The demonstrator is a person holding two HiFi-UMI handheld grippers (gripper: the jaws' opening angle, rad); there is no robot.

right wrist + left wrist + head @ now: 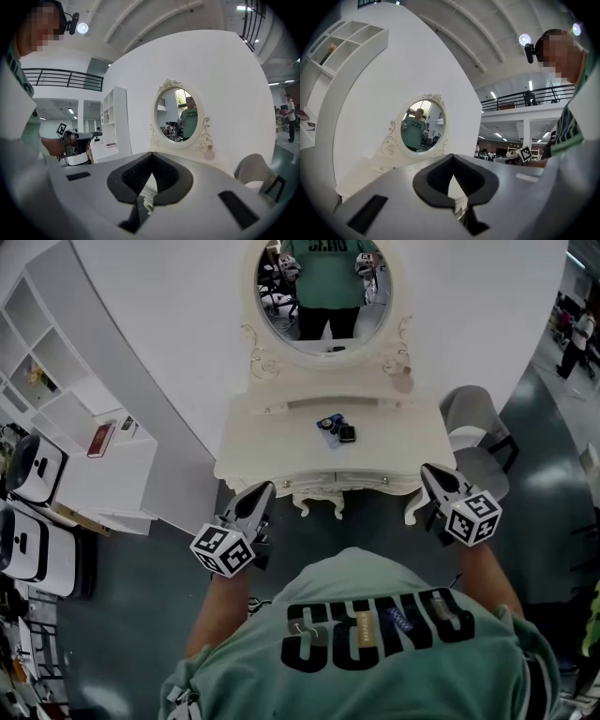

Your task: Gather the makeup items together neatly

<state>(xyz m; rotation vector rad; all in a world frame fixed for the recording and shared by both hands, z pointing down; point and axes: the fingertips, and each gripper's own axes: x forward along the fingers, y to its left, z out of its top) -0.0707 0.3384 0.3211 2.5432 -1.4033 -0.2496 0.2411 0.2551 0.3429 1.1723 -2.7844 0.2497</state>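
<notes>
- My left claw (265,489) is nearest, held out from my left hip over the floor. It is closed, tips meeting, with nothing between them, and it points about level at the vanity.
- My right claw (428,471) is a little further forward, just short of the tabletop's (272,427) right front corner. It is closed and empty too, and it tips slightly downward.
- The makeup items (336,428) lie ahead of both claws and between their lines, well apart from each. They sit near the middle of the tabletop, past its front edge.
- They form one tight cluster, touching or nearly so. Its long axis runs from far left to near right as I look down. A round blue piece is at the far-left end and a dark square piece at the near-right end. They are too small for me to tell which way each one points.
- The rest of the tabletop I can see is bare white.
- A grey chair (473,413) stands just beside the tabletop on the right.
- An open shelf (70,404) stands well to the left, with a red book (100,440) lying flat on its lower ledge.
- Farthest off, the oval mirror (325,296) rises upright behind the tabletop and shows my green shirt.
</notes>
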